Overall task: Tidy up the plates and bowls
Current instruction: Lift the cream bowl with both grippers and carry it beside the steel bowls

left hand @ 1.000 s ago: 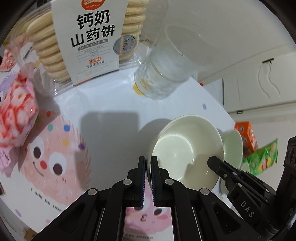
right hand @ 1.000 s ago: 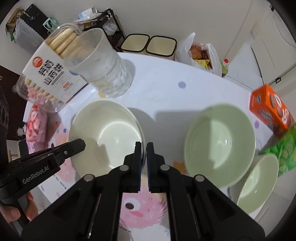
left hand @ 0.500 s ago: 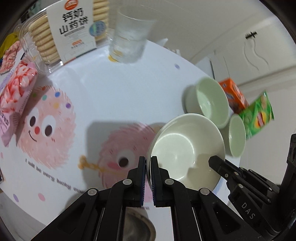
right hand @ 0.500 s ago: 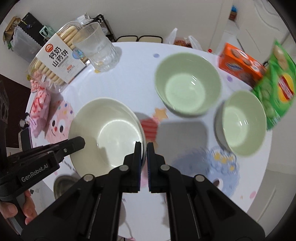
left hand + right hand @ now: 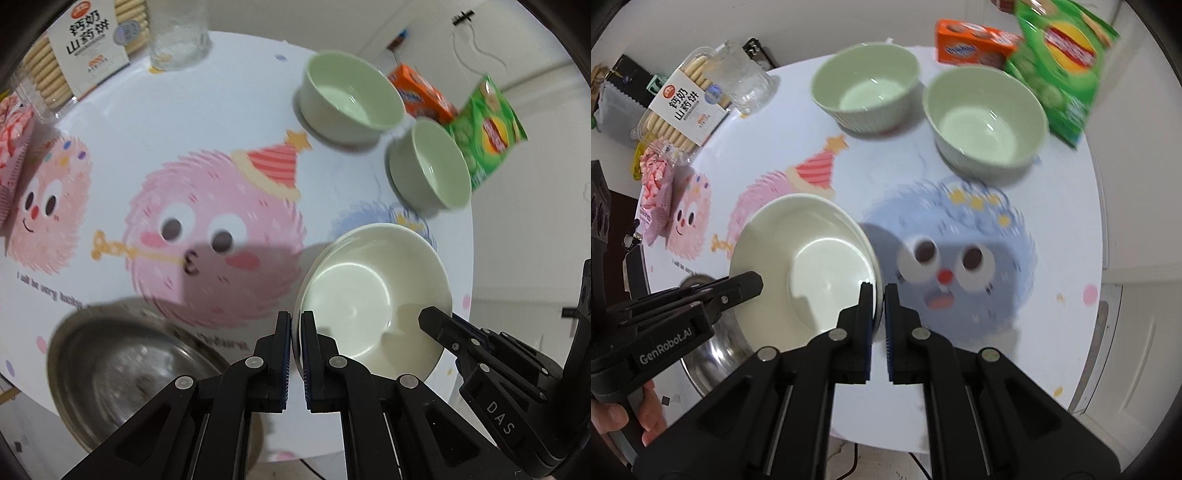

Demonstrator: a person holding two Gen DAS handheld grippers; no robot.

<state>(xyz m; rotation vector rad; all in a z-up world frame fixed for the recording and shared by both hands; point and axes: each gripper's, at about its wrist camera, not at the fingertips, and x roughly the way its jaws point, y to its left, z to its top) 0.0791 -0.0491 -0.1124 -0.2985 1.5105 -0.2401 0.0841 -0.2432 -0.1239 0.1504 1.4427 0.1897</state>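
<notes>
- Left wrist view: my left gripper pinches the near rim of the white plates, a nested pair. A second ago they hung beside the glass; now they are over the table's near edge, next to a steel basin.
- Right wrist view: my right gripper pinches the opposite rim. The two green bowls now sit well behind, so the plates seem bound for the basin.
</notes>
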